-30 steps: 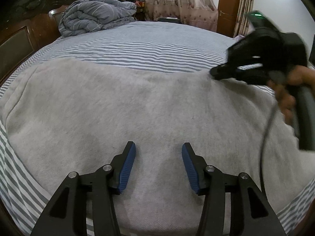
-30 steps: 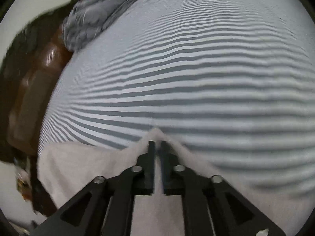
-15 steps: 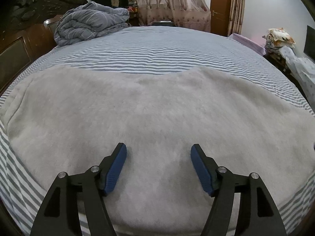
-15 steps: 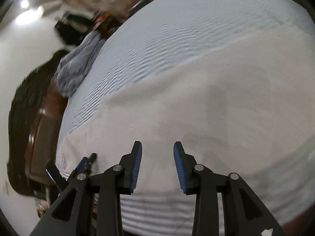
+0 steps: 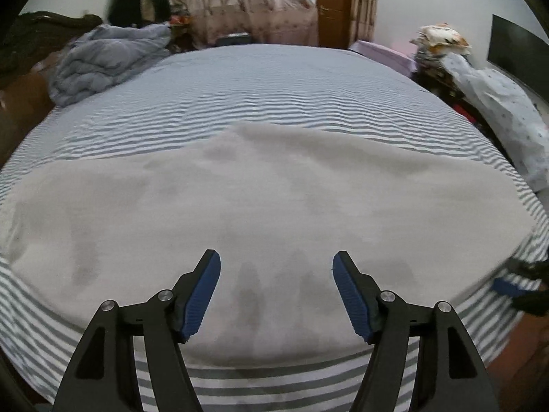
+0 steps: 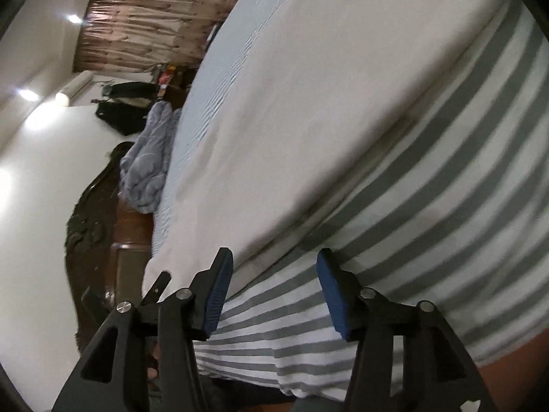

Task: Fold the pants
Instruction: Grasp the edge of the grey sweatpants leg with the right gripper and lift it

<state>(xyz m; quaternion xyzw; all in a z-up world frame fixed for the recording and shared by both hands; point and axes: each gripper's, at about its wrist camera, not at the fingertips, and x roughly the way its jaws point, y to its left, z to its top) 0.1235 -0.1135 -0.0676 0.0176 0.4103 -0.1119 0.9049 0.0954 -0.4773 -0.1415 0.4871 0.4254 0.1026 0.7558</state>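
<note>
The pale grey fleece pants (image 5: 260, 199) lie folded flat across the near part of the striped bed (image 5: 281, 96). My left gripper (image 5: 276, 292) is open and empty above their near edge. My right gripper (image 6: 272, 285) is open and empty, tilted sideways at the bed's side, over the striped sheet (image 6: 429, 240) just below the pants' edge (image 6: 308, 120). It shows blurred at the right edge of the left wrist view (image 5: 525, 286).
A crumpled blue-grey duvet (image 5: 103, 58) lies at the bed's far left by the dark wooden headboard (image 5: 20, 96). Curtains (image 5: 240, 0) and a door (image 5: 334, 3) stand behind. Piled clothes (image 5: 480, 79) sit to the right of the bed.
My right gripper let go of the pants' fold, opened and swung down to the bed's side. My left gripper opened wider and drew back. The pants lie folded over.
</note>
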